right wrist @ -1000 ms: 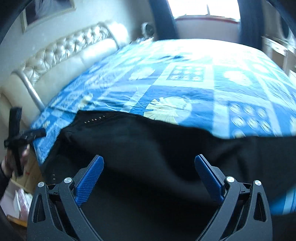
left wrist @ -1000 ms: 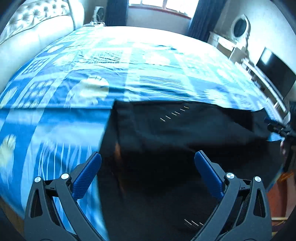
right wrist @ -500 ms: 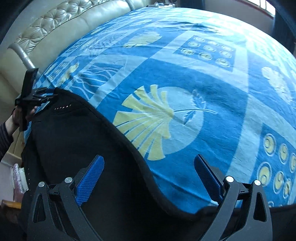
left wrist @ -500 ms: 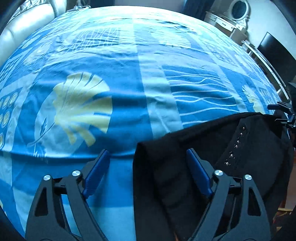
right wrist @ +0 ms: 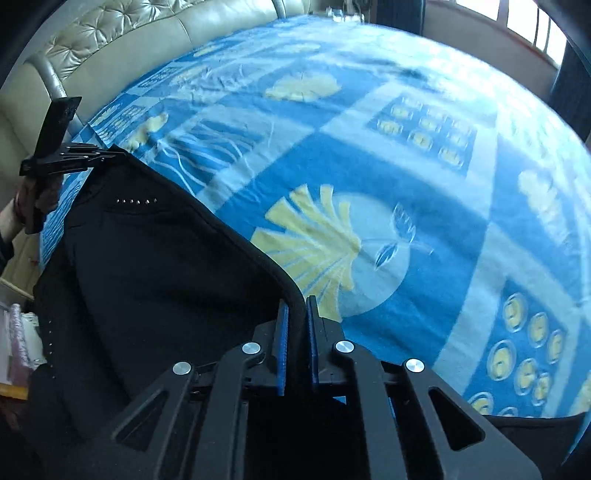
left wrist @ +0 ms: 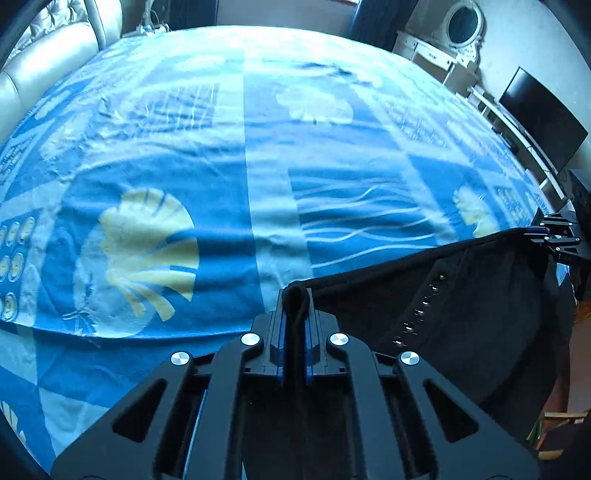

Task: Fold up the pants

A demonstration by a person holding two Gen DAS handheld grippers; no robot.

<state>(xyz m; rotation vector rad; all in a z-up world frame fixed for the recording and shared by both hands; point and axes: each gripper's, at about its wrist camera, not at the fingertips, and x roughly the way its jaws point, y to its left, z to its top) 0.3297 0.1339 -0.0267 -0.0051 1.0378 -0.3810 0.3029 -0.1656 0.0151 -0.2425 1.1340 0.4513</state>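
Observation:
The black pants (left wrist: 461,306) hang stretched between my two grippers above the near edge of the bed. My left gripper (left wrist: 294,299) is shut on one corner of the top edge; a row of small metal studs runs down the cloth. My right gripper (right wrist: 296,306) is shut on the other corner of the pants (right wrist: 155,266). Each view shows the other gripper pinching the far corner: the right one in the left wrist view (left wrist: 554,236), the left one in the right wrist view (right wrist: 74,158). The lower part of the pants hangs out of sight.
The bed carries a blue blanket (left wrist: 221,166) with pale shell patterns. A cream tufted headboard (right wrist: 140,44) runs along one side. A dark TV (left wrist: 543,114) and a white dresser (left wrist: 443,55) stand by the far wall. A window (right wrist: 517,22) is behind the bed.
Both grippers were open over the pants; now both have shut on the top corners. The pants are lifted and stretched between them, farther out over the blanket.

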